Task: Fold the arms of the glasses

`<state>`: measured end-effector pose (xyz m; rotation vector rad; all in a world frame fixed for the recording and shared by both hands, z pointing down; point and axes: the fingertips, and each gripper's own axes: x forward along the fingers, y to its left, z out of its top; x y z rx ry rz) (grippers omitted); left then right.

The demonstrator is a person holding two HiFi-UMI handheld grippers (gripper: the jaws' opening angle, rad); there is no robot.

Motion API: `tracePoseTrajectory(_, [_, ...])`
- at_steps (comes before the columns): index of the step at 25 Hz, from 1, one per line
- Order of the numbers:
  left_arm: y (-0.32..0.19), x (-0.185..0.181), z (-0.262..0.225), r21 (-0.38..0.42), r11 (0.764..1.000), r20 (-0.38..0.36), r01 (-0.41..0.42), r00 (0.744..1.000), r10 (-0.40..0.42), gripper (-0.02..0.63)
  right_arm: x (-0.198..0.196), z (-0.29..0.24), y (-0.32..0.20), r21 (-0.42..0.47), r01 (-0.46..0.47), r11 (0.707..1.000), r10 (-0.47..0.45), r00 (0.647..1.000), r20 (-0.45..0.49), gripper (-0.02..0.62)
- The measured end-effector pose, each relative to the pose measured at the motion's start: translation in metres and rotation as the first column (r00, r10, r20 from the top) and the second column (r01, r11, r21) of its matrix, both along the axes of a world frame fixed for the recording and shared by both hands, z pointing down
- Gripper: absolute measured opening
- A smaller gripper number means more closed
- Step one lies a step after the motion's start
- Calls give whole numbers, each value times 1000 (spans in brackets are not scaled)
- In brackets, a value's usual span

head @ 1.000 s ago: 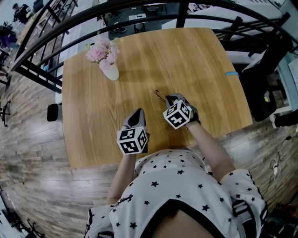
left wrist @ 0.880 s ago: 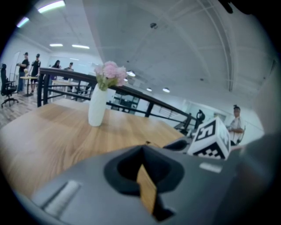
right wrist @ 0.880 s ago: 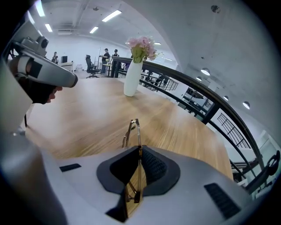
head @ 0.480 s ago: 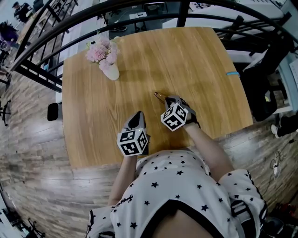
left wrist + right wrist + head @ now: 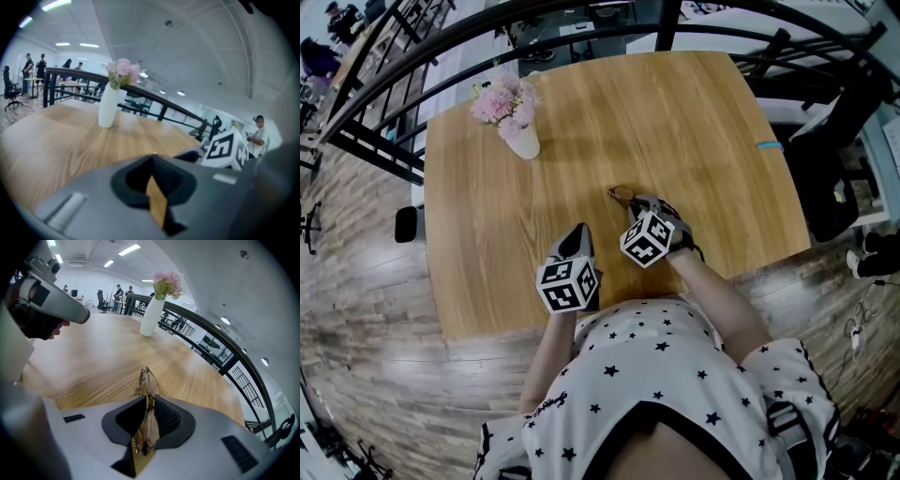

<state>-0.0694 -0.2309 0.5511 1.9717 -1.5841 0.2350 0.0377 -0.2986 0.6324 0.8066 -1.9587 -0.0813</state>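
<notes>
The thin gold-framed glasses (image 5: 147,380) stand on edge between the jaws of my right gripper (image 5: 149,397), which is shut on them. Their lenses stick out ahead of the pads, over the wooden table (image 5: 675,112). In the head view the glasses (image 5: 621,194) peek out just beyond the right gripper (image 5: 636,201) near the table's middle front. My left gripper (image 5: 577,231) hangs to its left, nearer the front edge. It is shut with nothing in it, as the left gripper view (image 5: 152,157) shows. Whether the arms are folded is hidden by the pads.
A white vase of pink flowers (image 5: 520,139) stands at the table's far left corner. A small blue strip (image 5: 766,146) lies at the right edge. A black railing (image 5: 581,14) curves round the far side. The person's torso is close against the front edge.
The right gripper, with the glasses in it, has drifted slightly left and lower toward the table. The left gripper has stayed put.
</notes>
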Motion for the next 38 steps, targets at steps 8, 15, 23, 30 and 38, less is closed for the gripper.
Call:
tracePoseTrajectory(8, [9, -10, -2, -1, 1000, -2, 16, 1000, -16, 8, -2, 3, 4, -1, -2, 1000, 2, 1000, -17, 44])
tracePoseTrajectory(15, [23, -18, -9, 1, 1000, 0, 7, 1000, -7, 8, -3, 0, 3, 10, -29, 1000, 29, 999, -22, 44])
tracePoseTrajectory(23, [48, -32, -29, 19, 1000, 3, -17, 1000, 17, 8, -2, -44, 27, 35, -124, 992, 119, 986, 118, 121])
tracePoseTrajectory(30, [84, -29, -41, 50, 997, -4, -65, 998, 65, 8, -3, -88, 72, 72, -203, 977, 178, 948, 262, 64])
tracePoseTrajectory(38, [128, -33, -50, 75, 990, 0, -118, 993, 119, 8, -23, -123, 138, 58, -234, 971, 194, 902, 384, 40])
